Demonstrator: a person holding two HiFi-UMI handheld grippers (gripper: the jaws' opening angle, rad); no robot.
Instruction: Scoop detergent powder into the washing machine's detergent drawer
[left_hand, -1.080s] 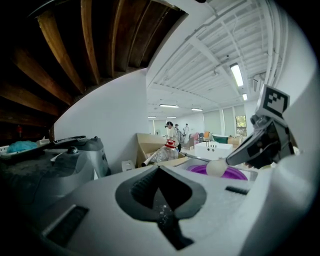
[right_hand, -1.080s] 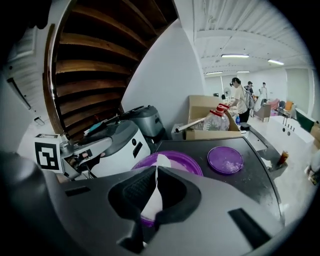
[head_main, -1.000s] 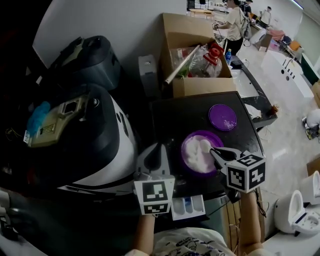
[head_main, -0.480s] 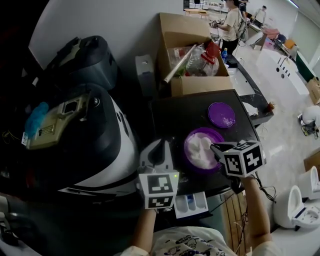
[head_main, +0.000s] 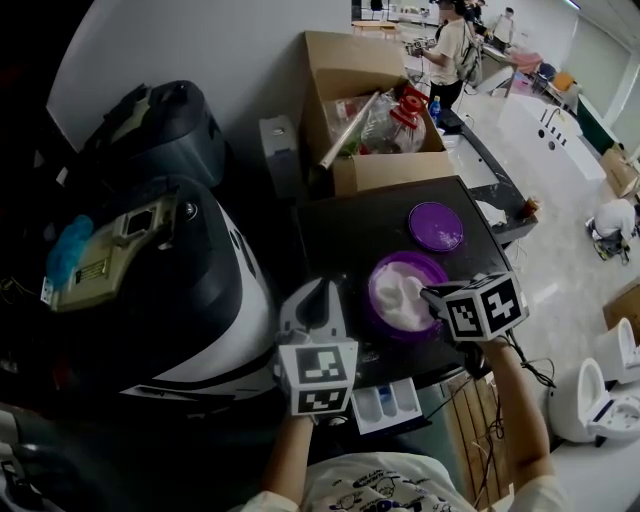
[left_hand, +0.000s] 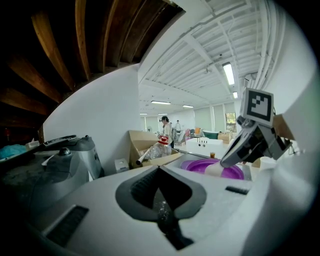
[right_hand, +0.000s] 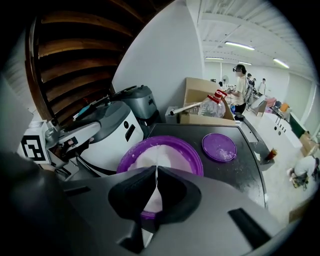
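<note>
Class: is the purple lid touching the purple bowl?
Apart. The right gripper view shows a strip of dark tabletop between the lid and the bowl.

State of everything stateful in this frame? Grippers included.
left gripper: shut, empty
right gripper: shut on scoop handle
scoop: tip down in the powder
purple bowl: uncovered, holds white powder
purple lid: off, flat on the dark tabletop beyond the bowl
detergent drawer: pulled out
cardboard box: open at the top
</note>
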